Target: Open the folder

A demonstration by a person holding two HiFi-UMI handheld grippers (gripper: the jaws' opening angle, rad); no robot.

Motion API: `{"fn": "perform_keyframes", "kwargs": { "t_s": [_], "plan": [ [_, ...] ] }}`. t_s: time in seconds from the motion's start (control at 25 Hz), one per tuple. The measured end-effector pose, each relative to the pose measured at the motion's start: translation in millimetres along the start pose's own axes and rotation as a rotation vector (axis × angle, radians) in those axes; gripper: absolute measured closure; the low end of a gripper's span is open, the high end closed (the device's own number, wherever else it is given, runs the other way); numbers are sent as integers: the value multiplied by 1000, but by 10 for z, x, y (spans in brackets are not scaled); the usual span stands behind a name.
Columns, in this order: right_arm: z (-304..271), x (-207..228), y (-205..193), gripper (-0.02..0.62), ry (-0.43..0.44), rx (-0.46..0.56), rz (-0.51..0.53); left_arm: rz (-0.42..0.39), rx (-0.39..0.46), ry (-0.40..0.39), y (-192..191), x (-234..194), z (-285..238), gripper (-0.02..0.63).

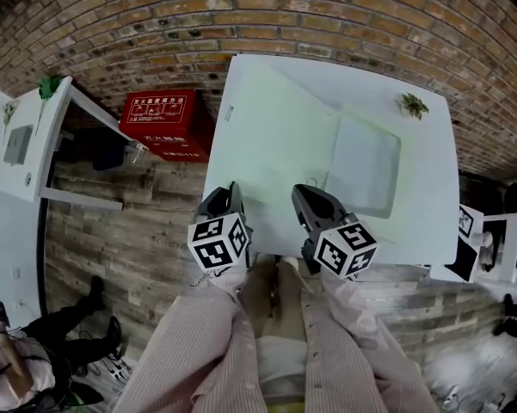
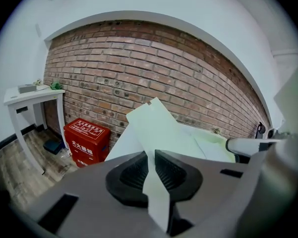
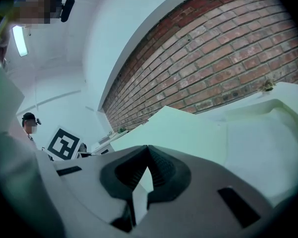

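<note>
A pale green folder (image 1: 280, 149) lies spread on the white table (image 1: 430, 205), its cover (image 2: 158, 128) raised at the left and its other leaf (image 1: 366, 166) flat. My left gripper (image 1: 230, 193) is at the cover's near left edge. In the left gripper view the cover passes between the jaws of the left gripper (image 2: 151, 155), which stand slightly apart, open and not pressing it. My right gripper (image 1: 315, 198) is at the folder's near edge by the fold. In the right gripper view the right gripper (image 3: 148, 150) is shut on a sheet of the folder (image 3: 198, 133).
A small green plant (image 1: 413, 104) sits at the table's far right corner. A red box (image 1: 165, 125) stands on the floor left of the table, with a white side table (image 1: 34, 140) beyond it. A brick wall runs behind. A person (image 1: 17, 360) crouches at the lower left.
</note>
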State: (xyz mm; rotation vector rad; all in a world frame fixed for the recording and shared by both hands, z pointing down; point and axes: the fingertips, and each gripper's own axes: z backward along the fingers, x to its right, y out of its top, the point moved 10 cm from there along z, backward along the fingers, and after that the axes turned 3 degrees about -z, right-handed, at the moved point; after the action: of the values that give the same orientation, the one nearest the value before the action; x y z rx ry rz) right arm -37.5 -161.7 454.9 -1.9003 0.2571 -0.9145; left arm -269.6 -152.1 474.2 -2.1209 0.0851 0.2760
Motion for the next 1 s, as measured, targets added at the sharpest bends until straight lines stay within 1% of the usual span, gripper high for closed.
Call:
{"fn": "perform_keyframes", "kwargs": {
  "t_s": [0.32,0.52,0.72,0.8,1.0],
  "plan": [
    [-89,-37,-74,591,44,-19,-23,67,-27,67,-121,-61,-110,551],
    [-96,-83,-124,591,61,-18,-40,80,-49,109,-183,-78,-148,538],
    [-51,-85,-155,591,59,-16,-56,113,-61,151,-232,-107,-167,517],
    [-32,-85,-161,591,59,-15,-60,115,-65,176,-254,-119,-169,496],
    [-19,-89,-173,591,61,-19,-61,116,-65,208,-285,-113,-180,483]
  ]
}}
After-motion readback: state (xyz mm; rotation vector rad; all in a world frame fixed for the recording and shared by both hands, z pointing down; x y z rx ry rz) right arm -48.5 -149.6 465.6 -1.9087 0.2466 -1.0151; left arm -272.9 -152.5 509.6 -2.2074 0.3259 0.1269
